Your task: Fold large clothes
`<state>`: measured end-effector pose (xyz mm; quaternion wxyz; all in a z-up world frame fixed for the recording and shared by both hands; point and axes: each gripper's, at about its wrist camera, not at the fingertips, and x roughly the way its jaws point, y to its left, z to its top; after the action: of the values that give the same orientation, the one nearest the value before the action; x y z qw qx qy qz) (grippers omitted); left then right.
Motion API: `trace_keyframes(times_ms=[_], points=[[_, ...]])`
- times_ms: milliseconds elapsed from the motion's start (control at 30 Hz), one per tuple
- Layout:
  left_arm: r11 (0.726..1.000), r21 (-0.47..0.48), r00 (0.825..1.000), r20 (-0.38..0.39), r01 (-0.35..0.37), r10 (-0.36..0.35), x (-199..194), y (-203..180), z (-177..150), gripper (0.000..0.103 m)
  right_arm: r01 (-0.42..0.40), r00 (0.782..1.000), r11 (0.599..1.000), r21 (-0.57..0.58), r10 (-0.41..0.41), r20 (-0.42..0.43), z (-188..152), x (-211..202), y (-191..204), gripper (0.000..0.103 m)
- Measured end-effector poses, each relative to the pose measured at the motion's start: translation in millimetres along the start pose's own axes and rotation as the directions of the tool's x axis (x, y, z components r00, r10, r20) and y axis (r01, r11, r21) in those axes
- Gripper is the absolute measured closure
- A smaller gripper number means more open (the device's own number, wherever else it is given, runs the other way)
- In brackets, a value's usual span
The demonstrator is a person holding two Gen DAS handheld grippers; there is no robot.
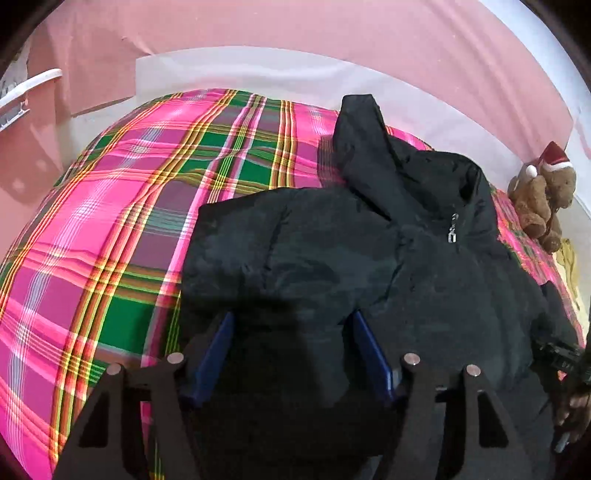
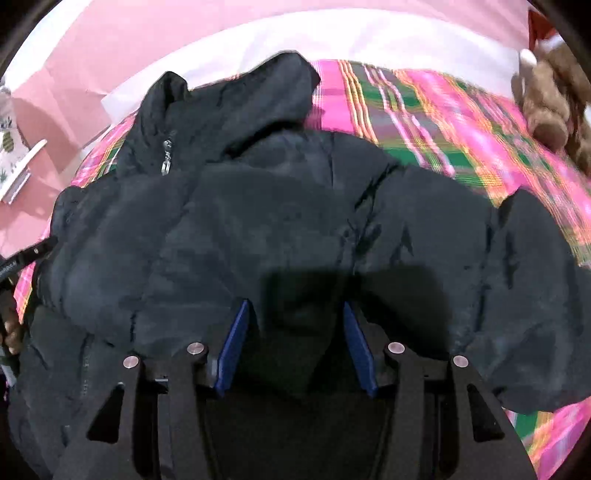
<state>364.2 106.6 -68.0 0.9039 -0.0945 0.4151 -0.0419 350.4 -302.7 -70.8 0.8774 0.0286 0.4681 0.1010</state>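
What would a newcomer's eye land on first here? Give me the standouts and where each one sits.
First, the black puffer jacket sprawled across the bright pink-and-green plaid bedcover, hood toward the pink wall. Next, the blue-padded fingers of both grippers, spread just above the jacket's near edge. Last, a brown teddy bear in a Santa hat at the bed's far right corner.

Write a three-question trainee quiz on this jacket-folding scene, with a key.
1. True or false: the black jacket lies on a plaid bedcover.
2. Which soft toy sits at the bed's far edge? A) rabbit B) teddy bear C) duck
3. Fill in: the pads on the left gripper and right gripper fingers are ____ in colour.

Key: 1 true; 2 B, the teddy bear; 3 blue.
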Motion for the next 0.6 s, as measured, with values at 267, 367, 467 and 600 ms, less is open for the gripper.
trace_keyframes(times_ms=[267,367,467,600], points=[[0.999,0.026,0.999,0.029,-0.030,0.029,-46.4,-19.0,-8.2,0.035,0.035,0.999,0.999,0.005,-0.035,0.033,-10.1,-38.3,1.6,0.050],[0.999,0.044,0.997,0.070,-0.013,0.010,-85.0,-38.0,-21.0,0.034,0.067,0.993,0.998,-0.006,-0.066,0.095,-28.9,-78.9,4.5,0.050],[0.998,0.058,0.995,0.092,0.021,-0.026,-123.8,-60.4,-44.5,0.034,0.069,0.989,0.998,0.007,-0.070,0.134,-52.1,-113.3,8.5,0.050],[0.995,0.067,0.992,0.101,0.074,-0.081,-166.1,-86.2,-81.3,0.034,0.069,0.983,0.997,0.019,-0.071,0.167,-89.2,-155.5,16.2,0.051]])
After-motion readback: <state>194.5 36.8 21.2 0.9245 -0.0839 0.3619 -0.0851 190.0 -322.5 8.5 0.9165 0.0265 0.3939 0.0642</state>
